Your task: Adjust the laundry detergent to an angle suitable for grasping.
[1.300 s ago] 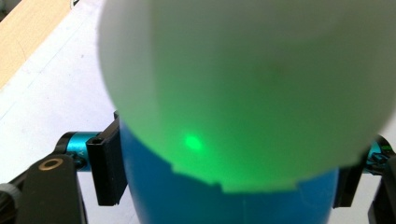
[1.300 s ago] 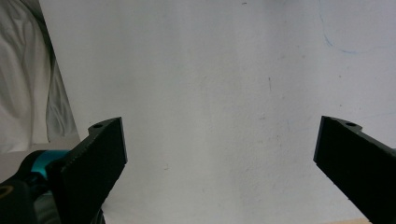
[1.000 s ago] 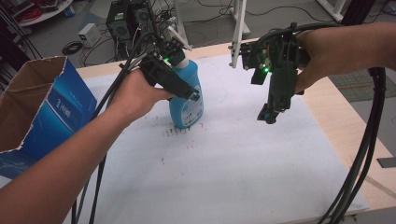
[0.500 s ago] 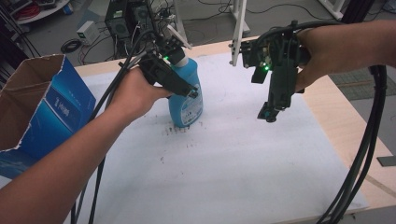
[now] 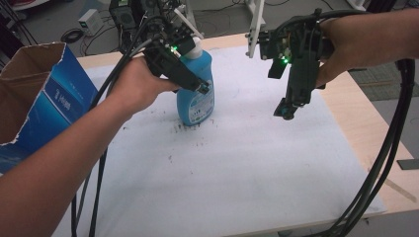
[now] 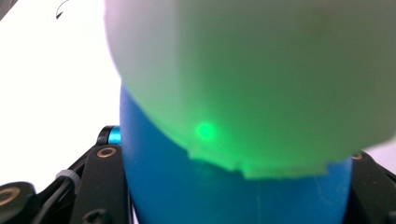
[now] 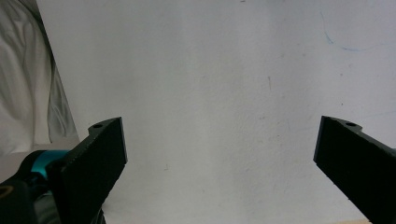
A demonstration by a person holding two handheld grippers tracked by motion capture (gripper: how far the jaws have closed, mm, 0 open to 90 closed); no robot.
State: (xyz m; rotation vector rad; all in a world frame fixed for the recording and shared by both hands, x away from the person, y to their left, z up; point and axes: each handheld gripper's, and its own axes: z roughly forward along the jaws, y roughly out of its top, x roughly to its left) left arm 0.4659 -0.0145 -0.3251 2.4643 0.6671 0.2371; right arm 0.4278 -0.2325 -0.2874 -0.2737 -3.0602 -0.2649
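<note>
A blue bottle (image 5: pixel 196 106) with a white cap (image 5: pixel 196 48) stands upright on the white sheet, left of the middle. My left gripper (image 5: pixel 201 89) reaches across its upper body from the left. Its jaws have just been closing with the bottle between them. In the left gripper view the black fingers (image 6: pixel 106 182) press on both sides of the blue body (image 6: pixel 233 191), under the white cap (image 6: pixel 261 65). My right gripper (image 5: pixel 285 109) hangs pointing down over the sheet to the right of the bottle. In its own view the right gripper (image 7: pixel 219 154) is open, with nothing between the jaws.
An open cardboard box (image 5: pixel 54 98) with blue print stands at the table's left edge. The white sheet (image 5: pixel 237 168) covers most of the wooden table (image 5: pixel 368 128). Black cables (image 5: pixel 390 163) trail off the right side. Equipment (image 5: pixel 128 12) stands behind the table.
Both hands and the bottle keep their places. The left gripper's jaws have drawn in a little against the bottle.
</note>
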